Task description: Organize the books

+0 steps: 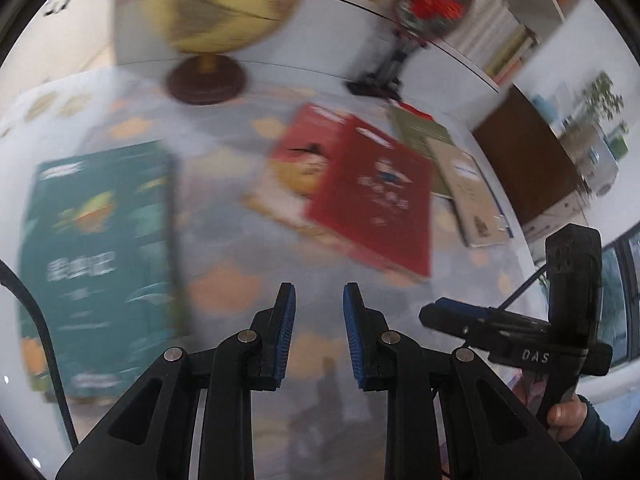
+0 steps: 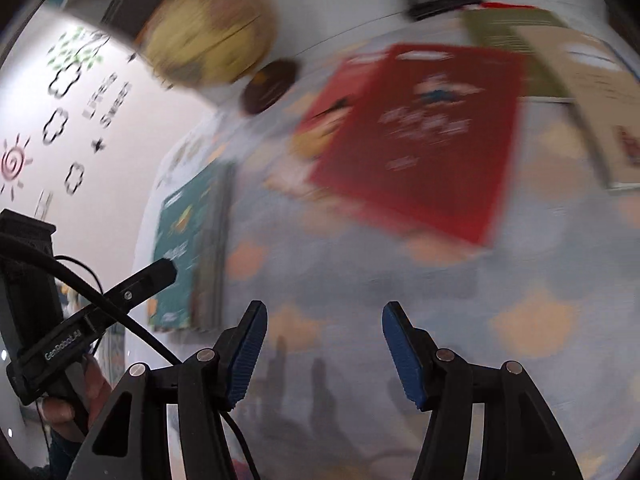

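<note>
- Books lie flat on the counter (image 1: 224, 208), which wears a pale cloth with orange patches; the teal book (image 1: 100, 256) is at the near left, the red book (image 1: 376, 196) sits in the middle overlapping a picture book (image 1: 292, 168) beneath it, and a green book (image 1: 424, 132) and a beige book (image 1: 472, 196) lie to the far right.
- Left gripper (image 1: 319, 304) has its jaws narrowly apart with nothing between them; right gripper (image 2: 325, 320) stands wider, also empty; both hover above bare cloth.
- Judgement: the next pick is probably the red book; approach low at a free edge, slip one finger under the cover, and keep the picture book from dragging along.
- Left view alone shows shelved books (image 1: 496, 36) and a red ornament on a stand (image 1: 432, 4) behind the globe (image 1: 224, 4); right view alone shows wall decals (image 2: 68, 116); blur hides the titles.
</note>
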`<state>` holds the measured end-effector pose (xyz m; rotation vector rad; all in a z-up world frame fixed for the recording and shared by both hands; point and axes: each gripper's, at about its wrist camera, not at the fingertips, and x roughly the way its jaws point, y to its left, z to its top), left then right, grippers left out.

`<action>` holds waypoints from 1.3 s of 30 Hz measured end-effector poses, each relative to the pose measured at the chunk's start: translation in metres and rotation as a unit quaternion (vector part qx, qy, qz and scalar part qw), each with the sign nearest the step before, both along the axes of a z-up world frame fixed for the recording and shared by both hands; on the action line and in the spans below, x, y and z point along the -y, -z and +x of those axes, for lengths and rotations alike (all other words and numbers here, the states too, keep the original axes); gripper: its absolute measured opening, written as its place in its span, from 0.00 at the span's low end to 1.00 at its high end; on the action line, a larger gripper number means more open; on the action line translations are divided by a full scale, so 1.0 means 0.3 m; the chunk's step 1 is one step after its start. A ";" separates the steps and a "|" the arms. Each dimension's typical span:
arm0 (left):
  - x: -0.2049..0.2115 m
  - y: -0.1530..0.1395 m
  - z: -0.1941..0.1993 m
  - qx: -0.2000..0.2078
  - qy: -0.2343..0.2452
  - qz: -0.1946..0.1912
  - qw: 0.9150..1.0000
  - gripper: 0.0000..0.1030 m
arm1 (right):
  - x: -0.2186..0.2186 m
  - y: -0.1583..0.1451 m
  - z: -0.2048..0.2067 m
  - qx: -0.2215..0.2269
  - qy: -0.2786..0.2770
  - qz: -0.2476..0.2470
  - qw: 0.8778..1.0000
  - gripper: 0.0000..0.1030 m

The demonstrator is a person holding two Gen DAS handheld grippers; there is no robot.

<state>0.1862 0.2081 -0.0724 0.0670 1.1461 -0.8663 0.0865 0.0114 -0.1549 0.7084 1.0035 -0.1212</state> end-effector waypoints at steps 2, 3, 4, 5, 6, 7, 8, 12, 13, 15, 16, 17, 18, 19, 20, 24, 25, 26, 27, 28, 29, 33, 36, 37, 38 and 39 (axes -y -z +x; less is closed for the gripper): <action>0.110 -0.006 -0.029 -0.003 0.017 0.002 1.000 0.21 | 0.118 -0.009 -0.064 0.000 0.023 -0.005 1.000 0.56; 0.190 -0.008 -0.047 -0.005 0.029 0.002 1.000 0.21 | 0.174 -0.015 -0.097 0.001 0.034 -0.007 0.999 0.56; 0.234 -0.008 -0.059 -0.005 0.037 0.003 0.999 0.21 | 0.232 -0.018 -0.128 0.001 0.047 -0.008 0.999 0.56; 0.298 -0.008 -0.073 -0.006 0.046 0.004 0.999 0.21 | 0.301 -0.022 -0.162 0.002 0.061 -0.009 0.998 0.56; 0.368 -0.006 -0.090 -0.007 0.060 0.003 0.998 0.21 | 0.365 -0.022 -0.194 0.001 0.075 -0.012 0.997 0.56; 0.441 -0.001 -0.105 -0.014 0.075 0.001 0.997 0.22 | 0.417 -0.021 -0.222 0.000 0.086 -0.014 0.996 0.56; 0.491 0.005 -0.115 -0.020 0.084 0.000 0.996 0.23 | 0.485 -0.023 -0.254 -0.002 0.102 -0.017 0.995 0.56; 0.732 0.053 -0.147 -0.062 0.119 -0.004 0.991 0.23 | 0.732 -0.042 -0.343 -0.004 0.158 -0.034 0.987 0.57; 0.781 0.069 -0.147 -0.070 0.123 -0.003 0.990 0.23 | 0.800 -0.047 -0.361 -0.009 0.172 -0.045 0.984 0.57; 0.874 0.108 -0.147 -0.087 0.127 0.001 0.988 0.23 | 0.886 -0.050 -0.369 -0.012 0.187 -0.054 0.981 0.57; 0.912 0.124 -0.147 -0.089 0.126 0.007 0.988 0.23 | 0.930 -0.045 -0.372 -0.016 0.194 -0.056 0.979 0.57; 0.943 0.139 -0.149 -0.089 0.126 0.013 0.988 0.23 | 0.970 -0.036 -0.370 -0.023 0.200 -0.057 0.978 0.57; 0.975 0.154 -0.152 -0.088 0.127 0.019 0.988 0.23 | 0.999 -0.029 -0.369 -0.025 0.202 -0.055 0.977 0.57; 1.002 0.167 -0.156 -0.087 0.129 0.024 0.988 0.23 | 1.030 -0.020 -0.368 -0.025 0.204 -0.054 0.977 0.57; 1.026 0.181 -0.160 -0.085 0.129 0.031 0.988 0.23 | 1.046 -0.015 -0.367 -0.026 0.204 -0.056 0.977 0.57; 1.069 0.217 -0.165 -0.081 0.118 0.044 0.989 0.23 | 1.072 -0.008 -0.350 -0.013 0.194 -0.080 0.978 0.57; 1.073 0.226 -0.163 -0.083 0.117 0.046 0.989 0.23 | 1.071 -0.007 -0.345 -0.012 0.188 -0.084 0.978 0.57; 1.079 0.235 -0.166 -0.088 0.117 0.046 0.988 0.23 | 1.066 -0.007 -0.339 -0.011 0.181 -0.089 0.979 0.57; 1.081 0.239 -0.169 -0.089 0.117 0.043 0.988 0.23 | 1.057 -0.007 -0.334 -0.009 0.173 -0.090 0.981 0.57; 1.080 0.238 -0.174 -0.090 0.116 0.041 0.988 0.23 | 1.041 -0.004 -0.333 -0.004 0.163 -0.085 0.983 0.58; 1.070 0.231 -0.185 -0.085 0.116 0.042 0.989 0.23 | 1.020 -0.003 -0.333 -0.004 0.156 -0.087 0.984 0.58; 1.047 0.221 -0.220 -0.073 0.132 0.053 0.987 0.23 | 0.966 -0.002 -0.358 -0.014 0.149 -0.095 0.984 0.58; 1.003 0.222 -0.265 -0.077 0.151 0.063 0.984 0.23 | 0.913 0.009 -0.401 -0.018 0.149 -0.067 0.986 0.58; 0.986 0.226 -0.281 -0.083 0.155 0.065 0.982 0.23 | 0.886 0.015 -0.429 -0.020 0.143 -0.057 0.988 0.58; 0.972 0.233 -0.289 -0.090 0.160 0.064 0.981 0.23 | 0.868 0.022 -0.445 -0.022 0.138 -0.052 0.989 0.58; 0.954 0.236 -0.299 -0.098 0.158 0.059 0.981 0.23 | 0.858 0.031 -0.466 -0.025 0.135 -0.046 0.990 0.58</action>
